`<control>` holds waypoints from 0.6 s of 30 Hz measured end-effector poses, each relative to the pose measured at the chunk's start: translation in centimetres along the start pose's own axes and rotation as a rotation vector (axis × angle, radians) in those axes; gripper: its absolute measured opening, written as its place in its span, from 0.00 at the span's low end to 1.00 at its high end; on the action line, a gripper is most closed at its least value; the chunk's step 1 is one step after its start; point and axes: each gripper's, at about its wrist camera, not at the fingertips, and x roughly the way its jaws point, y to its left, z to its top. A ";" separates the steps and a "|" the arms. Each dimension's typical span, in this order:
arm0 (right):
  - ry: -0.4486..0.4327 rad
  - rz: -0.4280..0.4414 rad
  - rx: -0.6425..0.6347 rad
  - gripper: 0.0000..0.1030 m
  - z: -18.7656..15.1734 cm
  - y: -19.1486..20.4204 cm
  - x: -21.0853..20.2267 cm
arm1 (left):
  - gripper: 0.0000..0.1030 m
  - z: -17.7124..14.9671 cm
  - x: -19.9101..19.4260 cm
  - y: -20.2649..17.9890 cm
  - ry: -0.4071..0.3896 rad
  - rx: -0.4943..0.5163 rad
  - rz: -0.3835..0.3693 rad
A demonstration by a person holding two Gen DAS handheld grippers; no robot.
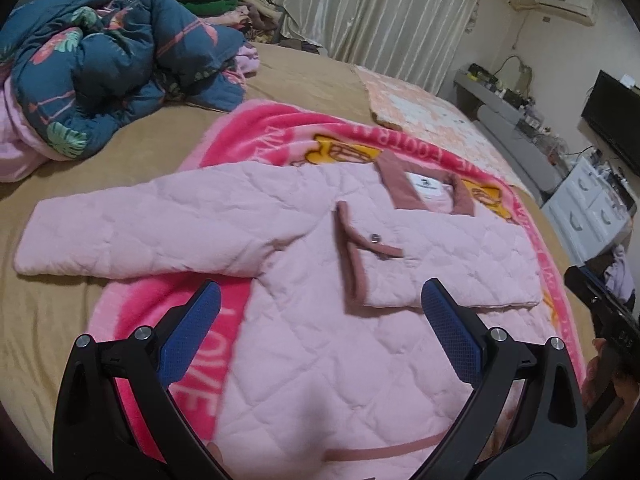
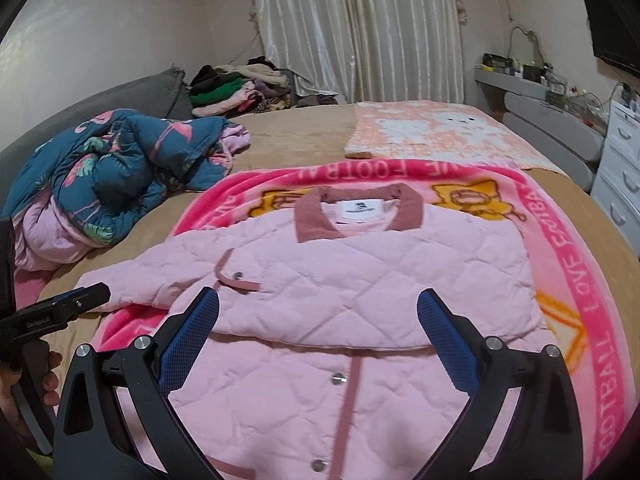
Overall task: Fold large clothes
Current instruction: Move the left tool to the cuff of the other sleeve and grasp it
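Note:
A pale pink quilted jacket [image 1: 320,360] [image 2: 360,264] with a dusty-rose collar [image 2: 312,220] lies face up on a bright pink football blanket [image 2: 568,288]. Its right sleeve [image 1: 440,264] is folded across the chest, cuff pointing left. The other sleeve [image 1: 140,232] stretches out flat to the left over the tan bed. My left gripper [image 1: 320,312] hovers open above the jacket's middle, nothing between its blue pads. My right gripper [image 2: 320,320] also stands open above the folded sleeve's lower edge. Each view shows the other gripper at its side edge.
A crumpled blue flamingo quilt [image 1: 100,80] lies at the left of the tan bed [image 2: 280,132]. An orange-and-white blanket [image 2: 440,136] lies beyond the pink one. Stacked clothes [image 2: 236,88] sit at the far end by the curtains. White drawers [image 2: 620,176] and a shelf stand on the right.

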 end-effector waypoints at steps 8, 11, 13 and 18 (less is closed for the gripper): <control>0.006 0.037 -0.054 0.96 0.9 4.2 1.5 | 0.91 1.2 -0.5 4.1 -0.003 -0.070 0.048; 0.011 0.052 -0.076 0.96 1.2 5.8 2.4 | 0.91 1.6 -0.7 5.3 -0.013 -0.093 0.070; 0.017 0.065 -0.088 0.96 1.5 7.0 3.0 | 0.91 1.8 -0.8 6.0 -0.021 -0.103 0.084; 0.022 0.102 -0.113 0.96 1.9 9.8 4.2 | 0.91 2.3 -1.2 7.9 -0.044 -0.127 0.162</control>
